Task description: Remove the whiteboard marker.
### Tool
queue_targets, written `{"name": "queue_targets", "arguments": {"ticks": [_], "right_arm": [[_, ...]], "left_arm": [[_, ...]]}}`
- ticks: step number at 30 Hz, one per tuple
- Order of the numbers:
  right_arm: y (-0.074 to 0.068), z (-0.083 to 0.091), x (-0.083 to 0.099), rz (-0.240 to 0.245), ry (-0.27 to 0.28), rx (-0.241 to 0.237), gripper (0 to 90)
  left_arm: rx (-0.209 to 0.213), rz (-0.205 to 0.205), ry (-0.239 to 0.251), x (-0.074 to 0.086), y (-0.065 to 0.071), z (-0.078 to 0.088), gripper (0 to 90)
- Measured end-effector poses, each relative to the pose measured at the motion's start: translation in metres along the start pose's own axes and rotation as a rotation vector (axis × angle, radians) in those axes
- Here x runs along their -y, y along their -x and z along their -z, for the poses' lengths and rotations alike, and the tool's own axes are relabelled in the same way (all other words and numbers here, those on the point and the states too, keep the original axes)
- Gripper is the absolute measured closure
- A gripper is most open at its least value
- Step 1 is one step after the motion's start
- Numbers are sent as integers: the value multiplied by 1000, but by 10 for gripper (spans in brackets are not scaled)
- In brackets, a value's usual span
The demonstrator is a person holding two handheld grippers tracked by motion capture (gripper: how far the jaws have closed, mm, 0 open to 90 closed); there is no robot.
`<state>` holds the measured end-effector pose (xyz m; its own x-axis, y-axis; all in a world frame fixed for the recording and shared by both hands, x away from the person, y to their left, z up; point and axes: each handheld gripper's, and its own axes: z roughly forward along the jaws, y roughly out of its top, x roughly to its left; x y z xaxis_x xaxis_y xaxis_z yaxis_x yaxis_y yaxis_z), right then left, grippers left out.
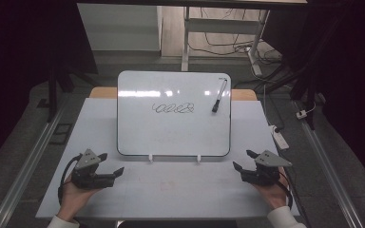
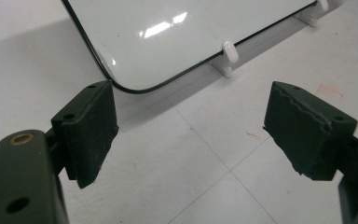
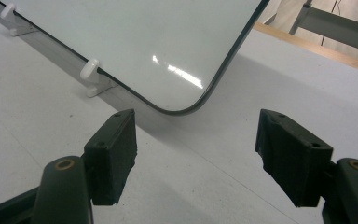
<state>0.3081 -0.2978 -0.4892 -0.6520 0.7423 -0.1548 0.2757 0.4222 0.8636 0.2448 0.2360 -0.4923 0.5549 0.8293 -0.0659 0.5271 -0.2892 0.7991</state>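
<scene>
A whiteboard (image 1: 173, 128) leans tilted on small white clips (image 1: 150, 158) in the middle of the table, with a black scribble (image 1: 173, 109) on it. A black marker (image 1: 219, 95) clings to its upper right. My left gripper (image 1: 111, 163) rests open on the table below the board's lower left corner (image 2: 135, 70), with nothing between its pads (image 2: 93, 130). My right gripper (image 1: 244, 160) rests open below the board's lower right corner (image 3: 186, 88), also empty; its fingers (image 3: 114, 154) point at that corner.
The white table top (image 1: 171, 190) spreads in front of the board, with faint red marks (image 2: 328, 90) on it. A power strip (image 1: 280, 137) lies off the table's right edge. Desk legs and cables (image 1: 228, 45) stand behind.
</scene>
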Motion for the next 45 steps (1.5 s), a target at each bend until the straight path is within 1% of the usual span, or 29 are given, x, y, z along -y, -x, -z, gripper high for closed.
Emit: {"name": "queue_targets", "arguments": {"ticks": [2, 3, 5, 6, 8, 12, 19, 21, 22, 23, 24, 26, 27, 28, 31, 32, 33, 34, 35, 36, 37, 39, 40, 41, 45], "right_arm": [[0, 0, 0, 5, -3, -3, 291], [-1, -1, 1, 14, -5, -3, 291], [-1, 0, 0, 15, -3, -3, 291], [-2, 1, -1, 16, 9, -2, 291], [-3, 1, -1, 22, 11, 6, 292], [-6, 2, -2, 31, 2, 14, 300], [-7, 3, -5, 9, 2, 14, 314], [-7, 4, -9, 1, 8, 12, 315], [-6, 6, -16, -7, 24, 9, 317], [-6, 6, -16, -7, 24, 9, 317], [-6, 9, -28, -16, 42, 16, 321], [-5, 11, -41, -26, 55, 22, 322], [-5, 11, -41, -26, 55, 22, 322], [-2, 12, -55, -31, 63, 33, 322], [3, 9, -79, -58, 79, 41, 322], [3, 9, -79, -58, 79, 41, 322], [5, 8, -86, -67, 80, 43, 321], [8, 4, -101, -74, 84, 50, 321], [8, 4, -101, -74, 84, 50, 321], [10, -2, -116, -80, 86, 61, 321], [10, -2, -116, -80, 86, 61, 321], [13, -9, -129, -88, 85, 60, 322], [16, -18, -142, -97, 79, 70, 326], [18, -22, -148, -103, 74, 70, 332], [26, -39, -170, -122, 50, 100, 362]], "left_arm": [[6, 3, -4, -1, -1, 1, 179], [9, 4, -2, -2, -1, 2, 179], [18, 10, 4, -2, -1, 4, 180], [21, 16, 7, -2, -1, 6, 180], [21, 18, 8, -1, 0, 6, 181], [19, -3, 1, -2, 4, 5, 180], [18, -17, -1, -4, 5, 4, 180], [16, -20, -3, -5, 4, 4, 180], [14, -23, -2, -7, 3, 4, 180], [16, -24, -1, -9, 3, 4, 180], [16, -30, 3, -12, 2, 4, 180], [18, -35, 0, -13, 2, 3, 180], [18, -35, 0, -13, 2, 3, 179], [19, -39, -5, -13, 2, 2, 179], [21, -38, -5, -12, 2, 2, 179], [21, -38, -4, -12, 1, 2, 179], [21, -37, -4, -11, 1, 2, 179], [20, -38, -6, -11, 1, 2, 179], [20, -38, -7, -10, 1, 1, 179], [21, -38, -8, -10, 1, 1, 179], [21, -40, -10, -10, 1, 1, 179], [20, -42, -13, -9, 1, 0, 179], [20, -42, -15, -9, 1, 0, 180], [20, -43, -16, -9, 1, -1, 179], [19, -49, -22, -8, 2, -3, 180]]}}
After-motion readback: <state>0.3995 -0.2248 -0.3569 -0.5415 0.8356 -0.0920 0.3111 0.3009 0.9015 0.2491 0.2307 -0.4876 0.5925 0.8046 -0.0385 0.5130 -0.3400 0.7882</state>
